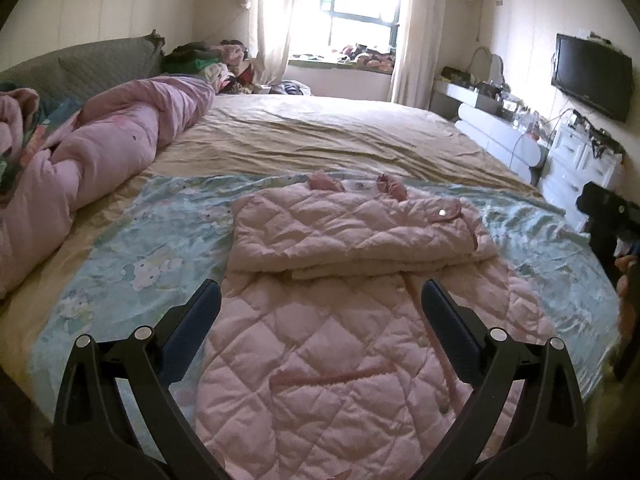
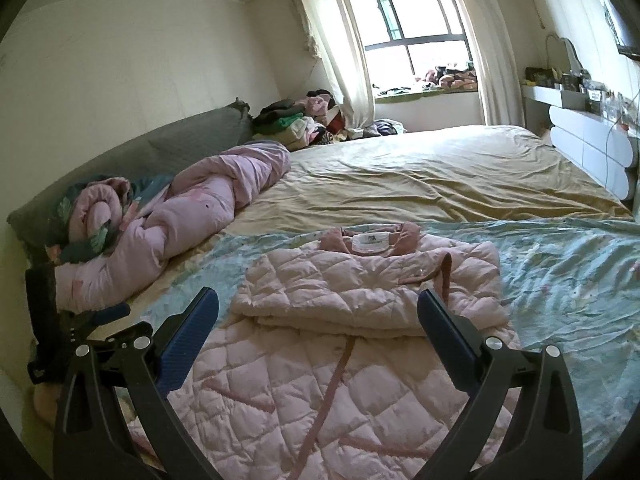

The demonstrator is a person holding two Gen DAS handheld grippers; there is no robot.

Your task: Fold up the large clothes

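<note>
Grippers (image 1: 320, 300) above half-folded pink quilted coat (image 1: 352, 232)

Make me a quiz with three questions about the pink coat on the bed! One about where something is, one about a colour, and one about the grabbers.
1. Where does the pink coat lie?
A. on the blue-green patterned sheet
B. on the window sill
C. on the floor

2. What colour are the pads on the gripper fingers?
A. red
B. blue
C. yellow

3. How are the two grippers right now?
A. both shut on the coat
B. one open, one shut
C. both open, holding nothing

Answers:
1. A, the coat is spread on the patterned sheet across the near end of the bed.
2. B, blue pads show on the inner faces of the fingers in both wrist views.
3. C, the left gripper and the right gripper have their fingers wide apart above the coat, with nothing between them.
</note>
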